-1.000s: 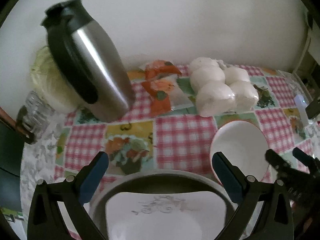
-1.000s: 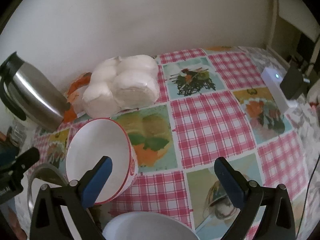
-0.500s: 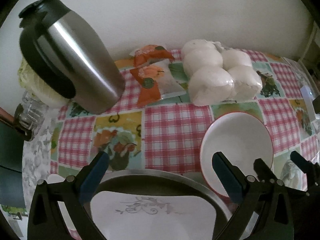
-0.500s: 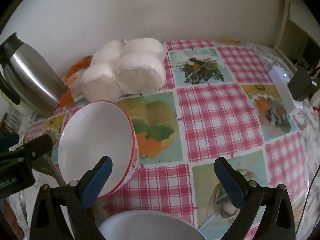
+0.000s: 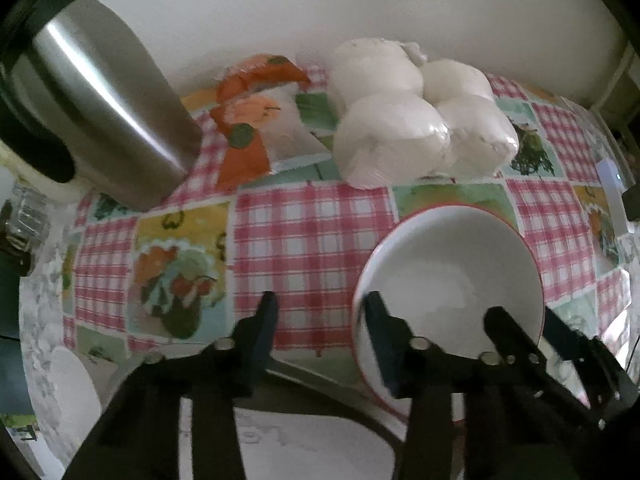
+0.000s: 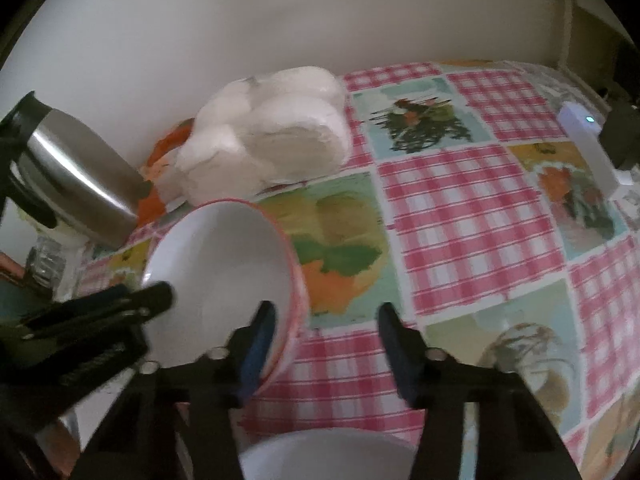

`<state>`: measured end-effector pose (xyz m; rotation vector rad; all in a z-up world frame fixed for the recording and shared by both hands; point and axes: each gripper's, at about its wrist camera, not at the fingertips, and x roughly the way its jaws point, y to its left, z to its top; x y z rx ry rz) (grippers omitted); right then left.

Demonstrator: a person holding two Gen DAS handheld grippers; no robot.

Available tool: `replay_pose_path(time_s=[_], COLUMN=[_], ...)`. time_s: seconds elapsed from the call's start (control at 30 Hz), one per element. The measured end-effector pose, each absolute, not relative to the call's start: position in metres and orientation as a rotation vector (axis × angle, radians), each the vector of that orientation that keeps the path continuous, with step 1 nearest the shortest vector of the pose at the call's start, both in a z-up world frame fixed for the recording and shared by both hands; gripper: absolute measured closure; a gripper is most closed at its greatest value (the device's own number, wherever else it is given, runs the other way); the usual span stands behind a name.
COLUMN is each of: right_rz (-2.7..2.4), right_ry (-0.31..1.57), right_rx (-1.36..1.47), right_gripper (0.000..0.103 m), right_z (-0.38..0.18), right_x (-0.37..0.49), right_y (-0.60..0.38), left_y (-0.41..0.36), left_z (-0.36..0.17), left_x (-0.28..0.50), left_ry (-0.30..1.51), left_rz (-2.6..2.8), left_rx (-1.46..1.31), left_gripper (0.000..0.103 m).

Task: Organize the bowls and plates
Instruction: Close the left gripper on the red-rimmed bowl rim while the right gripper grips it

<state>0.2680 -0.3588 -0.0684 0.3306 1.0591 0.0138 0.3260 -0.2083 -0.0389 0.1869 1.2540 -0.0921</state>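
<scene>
Bowl: I see one white bowl (image 5: 448, 276) with a red rim on the checked tablecloth (image 5: 304, 240), tilted, nothing in it.
Metal pan: a round metal pan (image 5: 320, 384) sits at the near edge under my left gripper, with a white square plate (image 5: 304, 448) lying inside it.
Other dishes: a second white dish (image 6: 320, 456) shows at the bottom of the right view; one more white piece (image 5: 76, 396) at the near left, too blurred to name.
Left gripper (image 5: 320, 320): jaws have just been closing, now half spread; right finger is at the bowl's near rim, left finger over the cloth. I cannot tell whether the pad touches the rim; no pinch seen.
Right gripper (image 6: 326, 332): jaws have just been closing, also half spread; left finger is inside the bowl's rim, right finger outside over the cloth, clear of the wall.
Count: one steel jug (image 5: 104, 108), one pack of white rolls (image 5: 416, 120), one orange packet (image 5: 256, 128), two grippers.
</scene>
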Motion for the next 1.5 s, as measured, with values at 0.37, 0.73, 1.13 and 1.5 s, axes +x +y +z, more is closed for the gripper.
replay_pose_path(time_s=[0.37, 0.73, 1.13, 1.5], right_rz=[0.055, 0.072, 0.11, 0.174], right_ry=[1.074, 1.017, 0.964, 0.997], right_rx=[0.34, 0.354, 0.36, 0.285], right_gripper=[0.075, 0.075, 0.075, 0.075], right_z=[-0.077, -0.061, -0.023, 0.003], right_x=[0.271, 0.268, 0.252, 0.22], right_y=[-0.339, -0.348, -0.351, -0.314], left_y=[-0.22, -0.215, -0.21, -0.165], left_z=[-0.051, -0.037, 0.011, 0.033], left_x=[0.329, 0.32, 0.29, 0.255], left_ry=[1.273, 1.211, 1.169, 1.158], left_rz=[-0.135, -0.144, -0.136, -0.081], left_rx=[0.127, 0.075, 0.003, -0.135], left_gripper=[0.091, 0.091, 0.091, 0.091])
